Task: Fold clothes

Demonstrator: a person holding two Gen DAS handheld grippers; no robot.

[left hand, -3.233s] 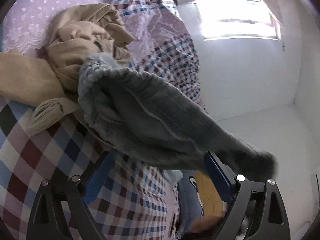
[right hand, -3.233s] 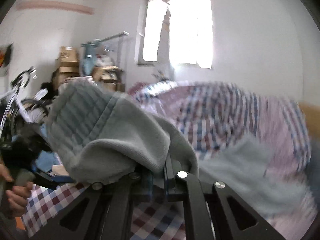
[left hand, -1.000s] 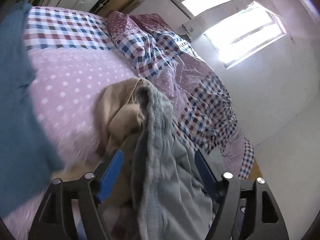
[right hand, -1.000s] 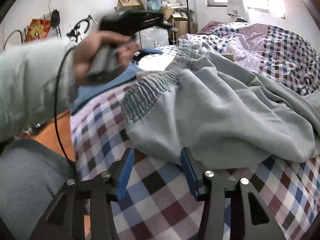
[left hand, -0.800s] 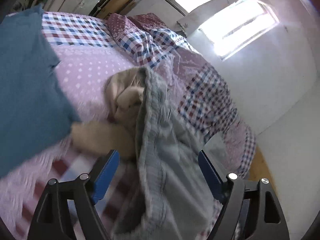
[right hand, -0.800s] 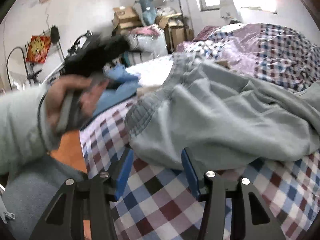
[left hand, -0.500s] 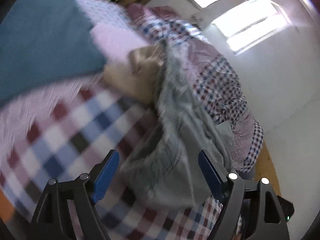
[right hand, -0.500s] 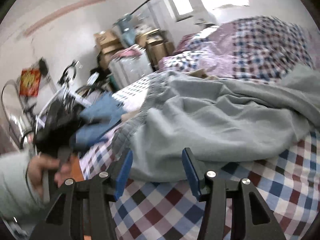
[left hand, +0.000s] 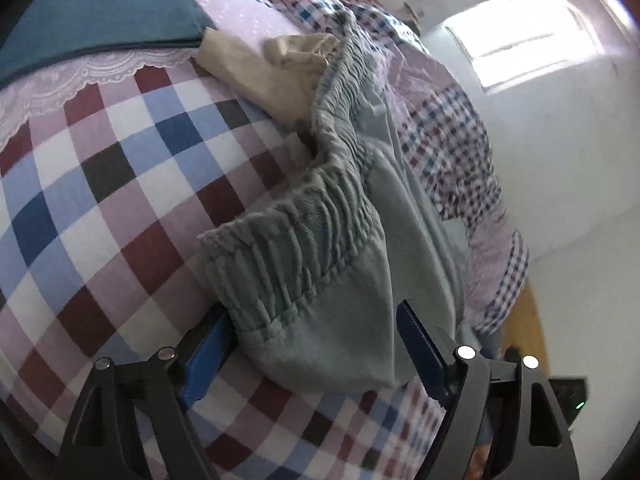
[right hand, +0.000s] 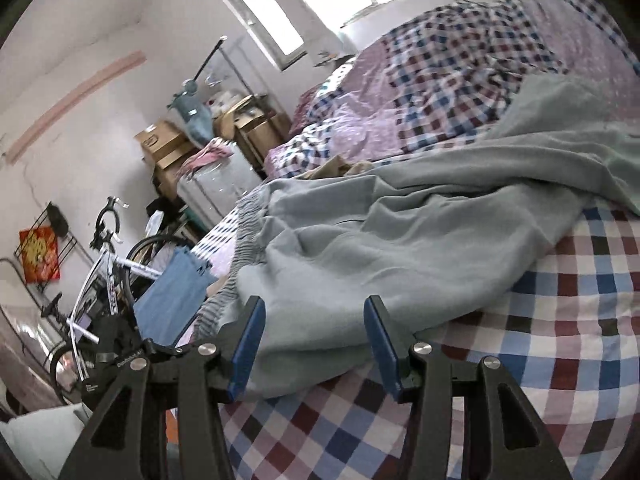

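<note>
left gripper (left hand: 312, 354) spread wide around the grey sweatpants (left hand: 352, 240) waistband corner, right gripper (right hand: 314, 340) wide at their edge, checked bedspread (left hand: 100, 200) beneath, bicycle (right hand: 108, 264) and boxes beyond, pants running lengthwise toward the window (left hand: 508, 40)

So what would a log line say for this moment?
grey sweatpants with ribbed waistband: lying on checked bedspread | left gripper: open | right gripper: open

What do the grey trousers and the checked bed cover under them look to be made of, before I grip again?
Grey trousers: looks like thick, matte sweatshirt knit; soft rounded folds, and a gathered, ribbed elastic waistband. Probably cotton fleece, though the fibre cannot be told.

Checked bed cover: seems a thin, smooth woven cloth with a printed check, lying flat; a lace trim edges the dotted pink part.
</note>
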